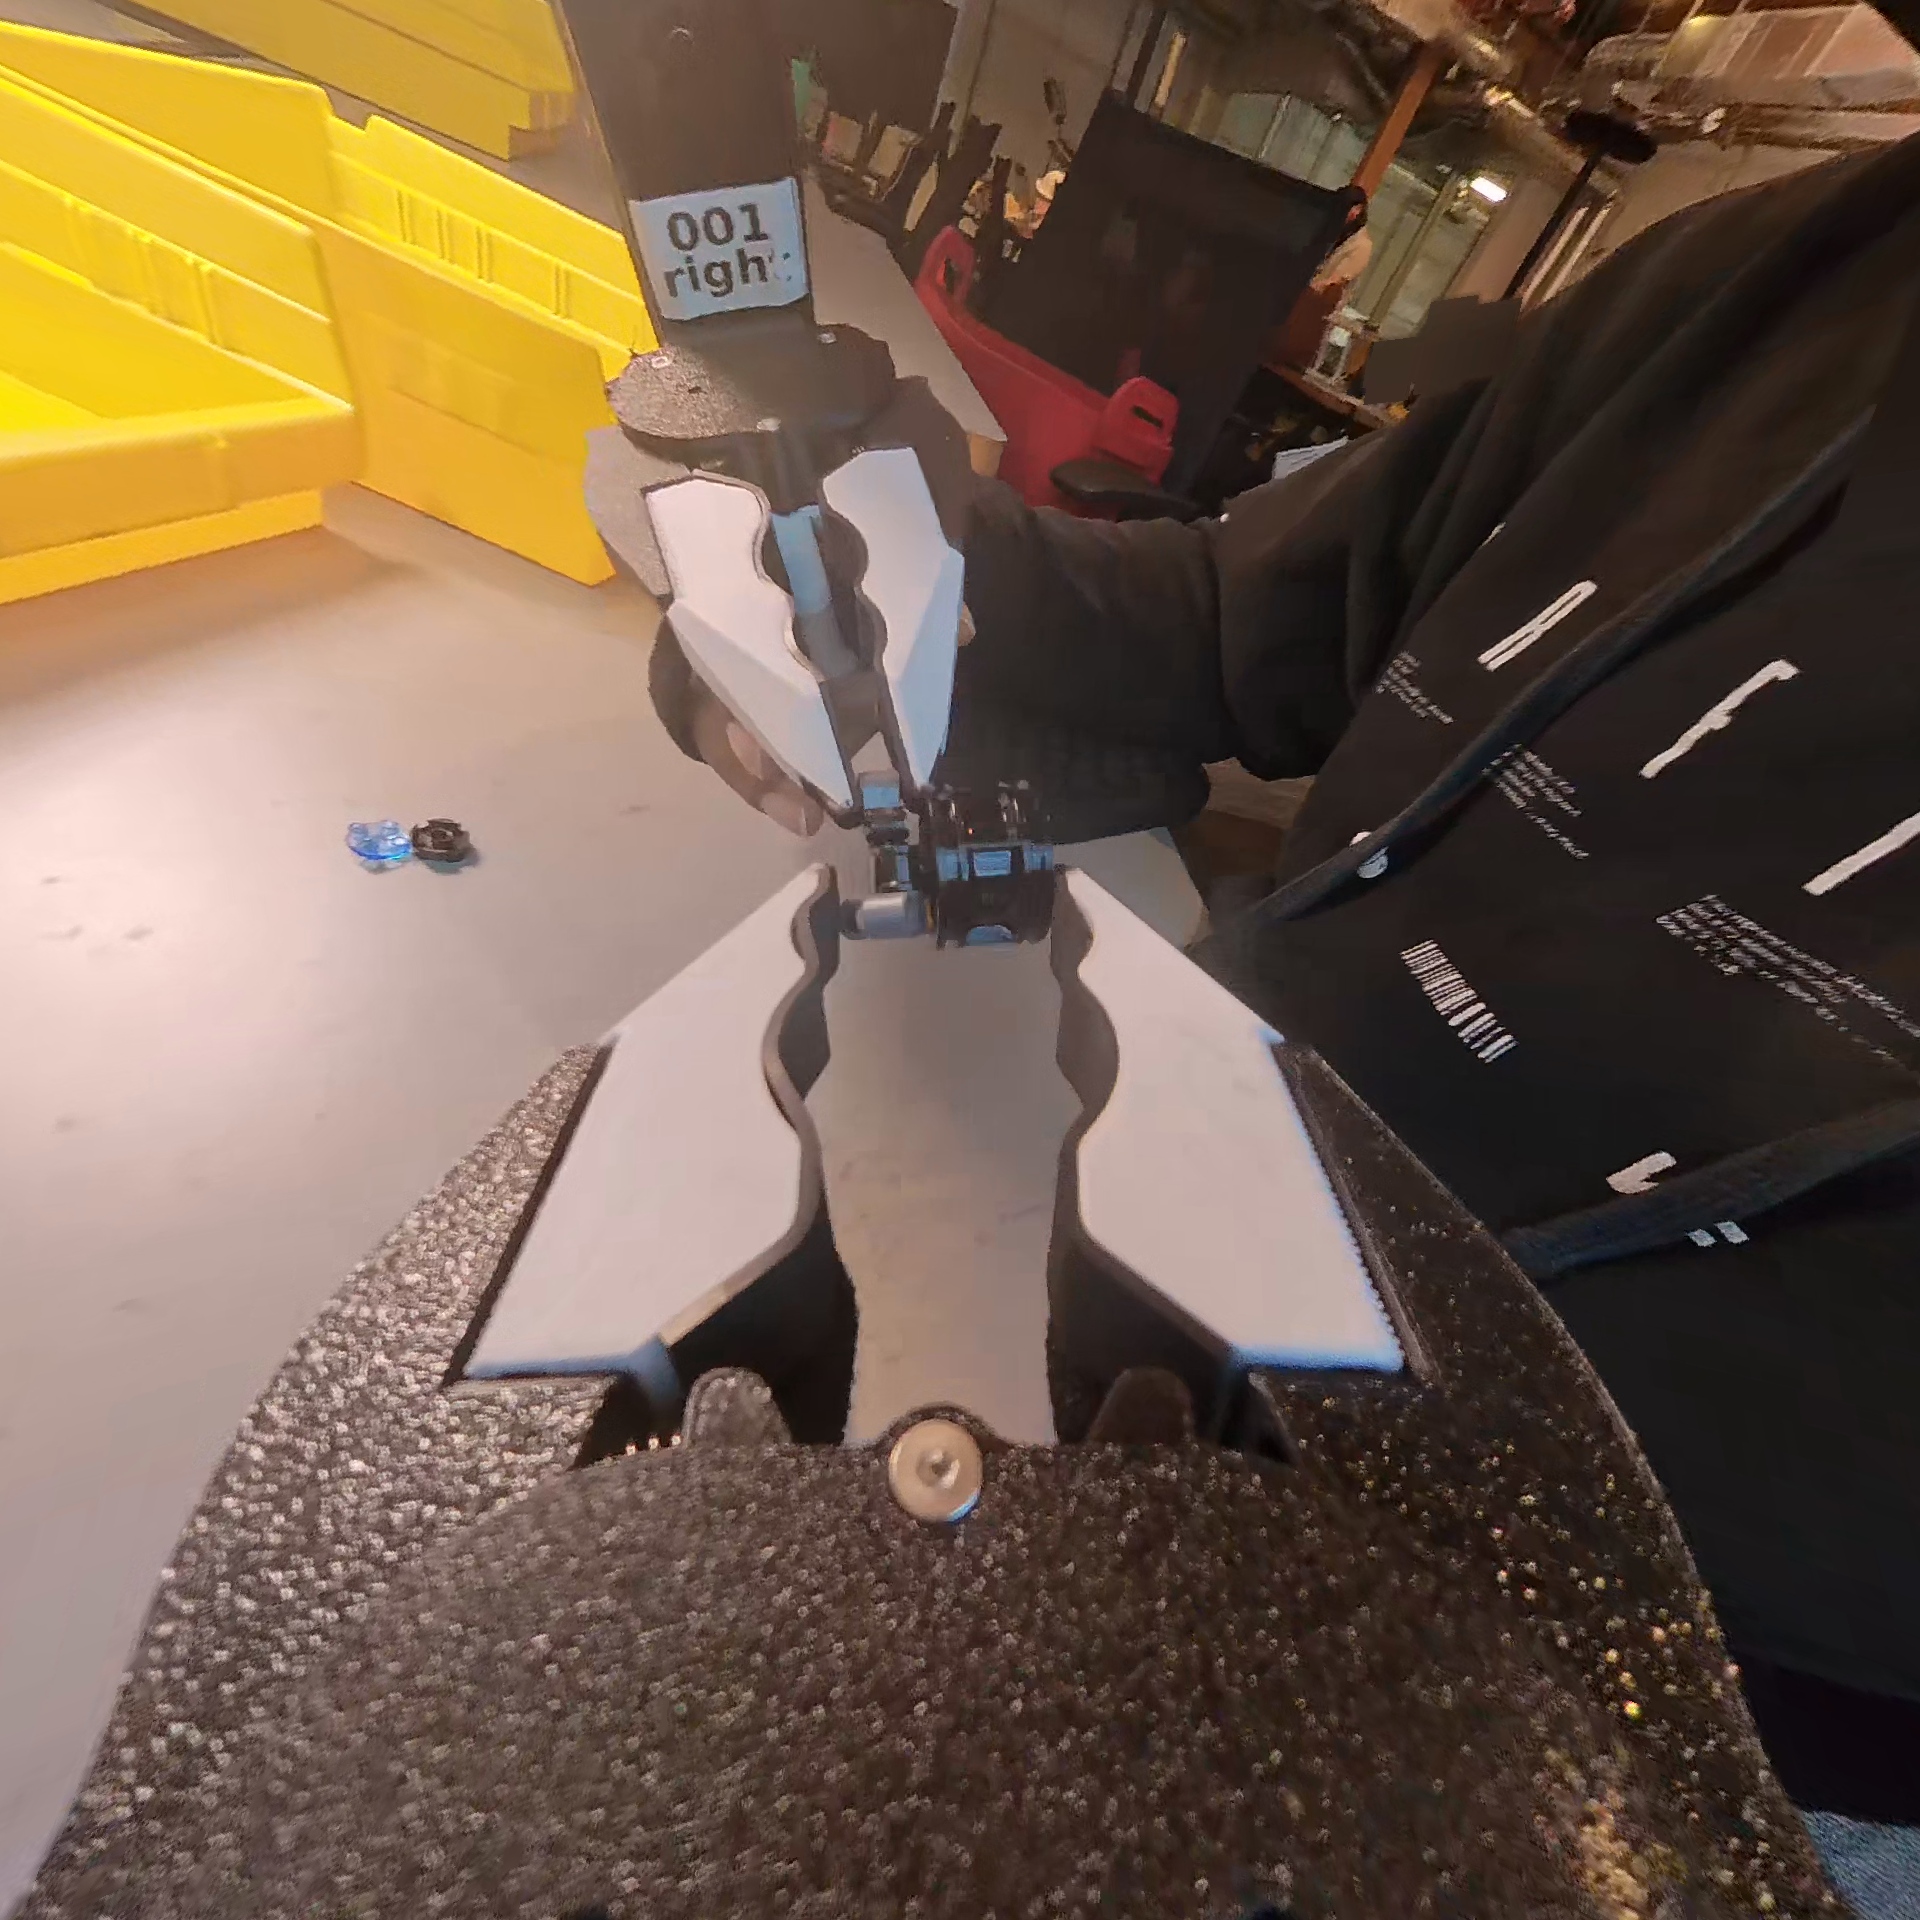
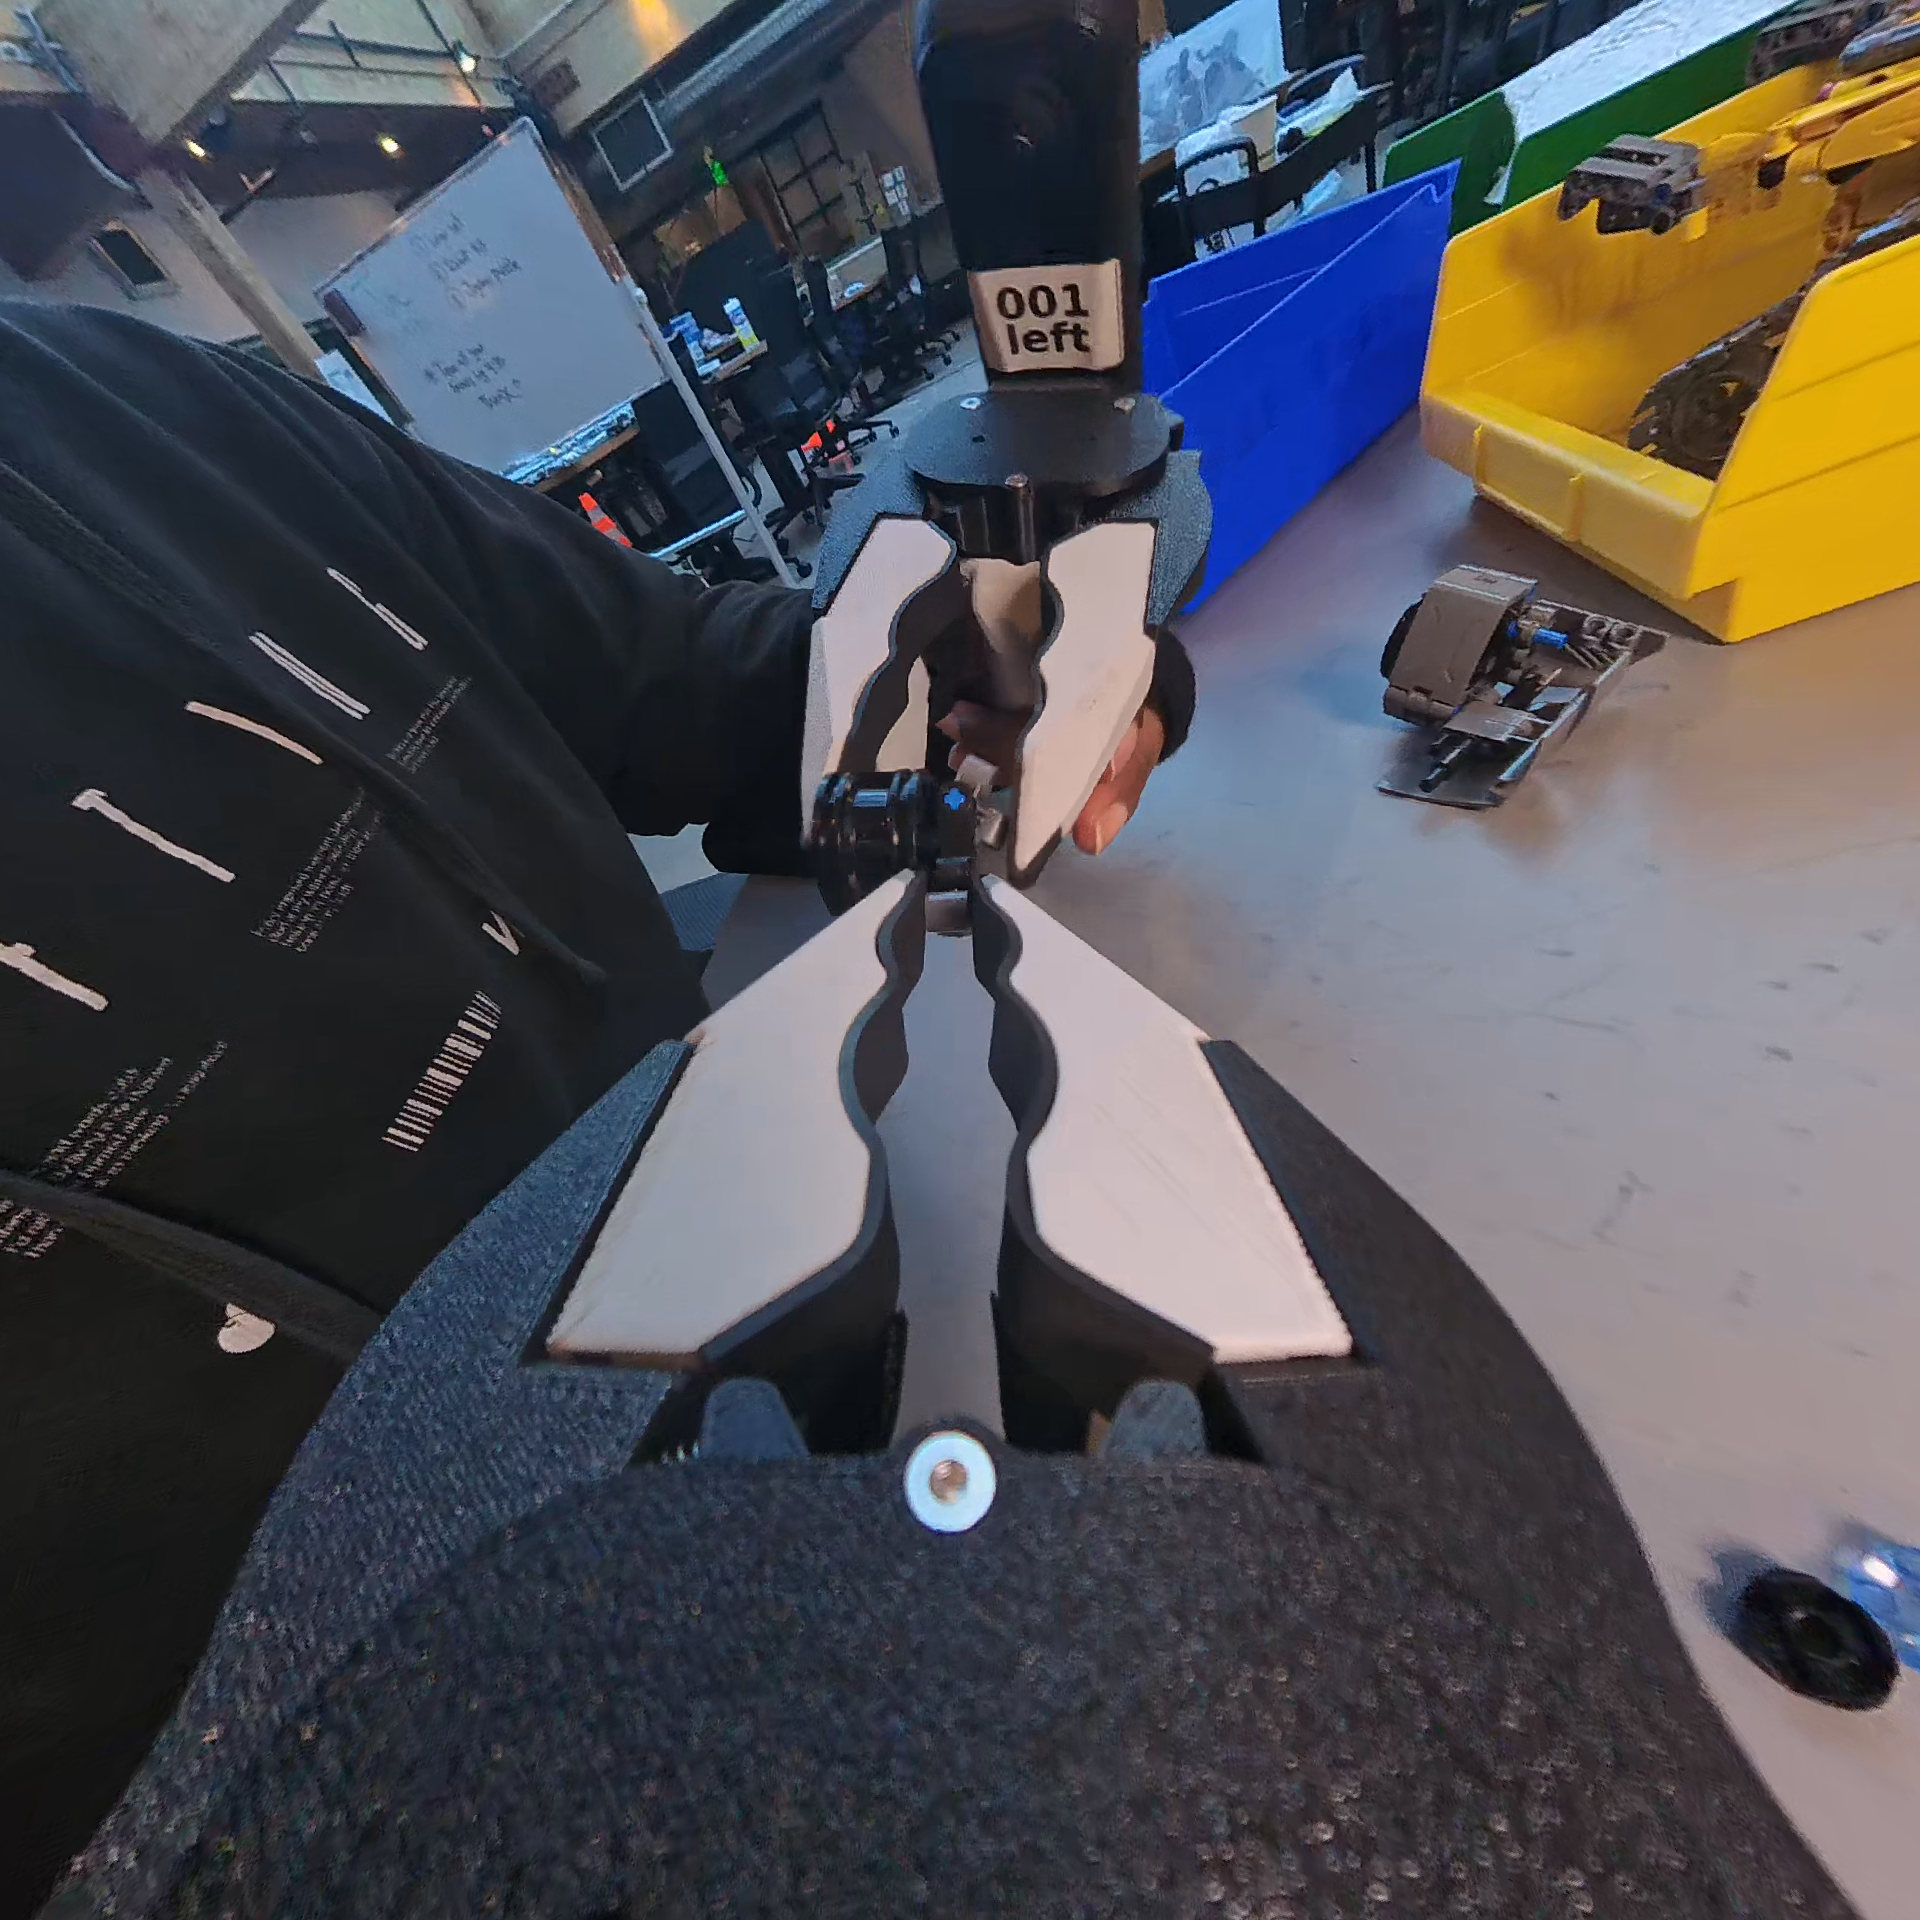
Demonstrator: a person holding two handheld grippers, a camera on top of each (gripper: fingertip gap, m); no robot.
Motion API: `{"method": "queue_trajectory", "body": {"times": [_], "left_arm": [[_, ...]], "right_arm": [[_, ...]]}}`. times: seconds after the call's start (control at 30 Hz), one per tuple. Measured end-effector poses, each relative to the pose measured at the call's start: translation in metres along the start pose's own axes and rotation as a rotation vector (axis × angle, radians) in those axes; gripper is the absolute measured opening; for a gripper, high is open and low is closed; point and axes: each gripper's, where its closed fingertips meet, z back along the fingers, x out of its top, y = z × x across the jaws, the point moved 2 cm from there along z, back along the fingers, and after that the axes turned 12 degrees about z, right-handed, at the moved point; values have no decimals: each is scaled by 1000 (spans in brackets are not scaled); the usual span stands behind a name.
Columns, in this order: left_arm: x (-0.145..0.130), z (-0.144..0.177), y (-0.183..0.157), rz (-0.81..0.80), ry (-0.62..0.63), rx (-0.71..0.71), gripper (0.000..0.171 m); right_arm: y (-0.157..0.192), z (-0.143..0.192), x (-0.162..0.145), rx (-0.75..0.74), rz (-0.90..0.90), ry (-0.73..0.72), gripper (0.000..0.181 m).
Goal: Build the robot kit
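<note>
My left gripper (image 1: pixel 945 894) is shut across a small black wheel assembly (image 1: pixel 987 883) with a grey axle stub (image 1: pixel 873 920), held above the grey table (image 1: pixel 312 1039). My right gripper (image 1: pixel 883 805) comes in from above, its tips pinched on a small grey piece at the assembly's left end. In the right wrist view, my right gripper (image 2: pixel 948 888) is nearly closed on that grey piece (image 2: pixel 948 914). The left gripper (image 2: pixel 925 831) faces it and holds the black wheels (image 2: pixel 883 821). A hand grips each tool.
A clear blue round piece (image 1: pixel 379 840) and a black round piece (image 1: pixel 442 840) lie on the table to the left. Yellow bins (image 1: pixel 208 364) stand behind. A grey brick-built model (image 2: pixel 1496 686), a yellow bin (image 2: pixel 1662 416) and a blue bin (image 2: pixel 1299 343) sit to the right. A person's black hoodie (image 1: pixel 1558 727) is close. My two grippers' fingertips are within a few centimetres of each other.
</note>
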Motion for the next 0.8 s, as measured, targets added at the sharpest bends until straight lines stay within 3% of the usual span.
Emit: {"method": "queue_trajectory", "body": {"times": [0.2, 0.47, 0.8], "left_arm": [[5, -2, -1, 2, -35, -8, 39], [19, 8, 12, -132, -106, 184, 38], [18, 7, 2, -159, -98, 142, 38]], "right_arm": [[-3, 2, 4, -26, -7, -16, 8], [-14, 8, 5, -99, -12, -20, 8], [-4, 6, 8, -65, 62, -13, 8]]}}
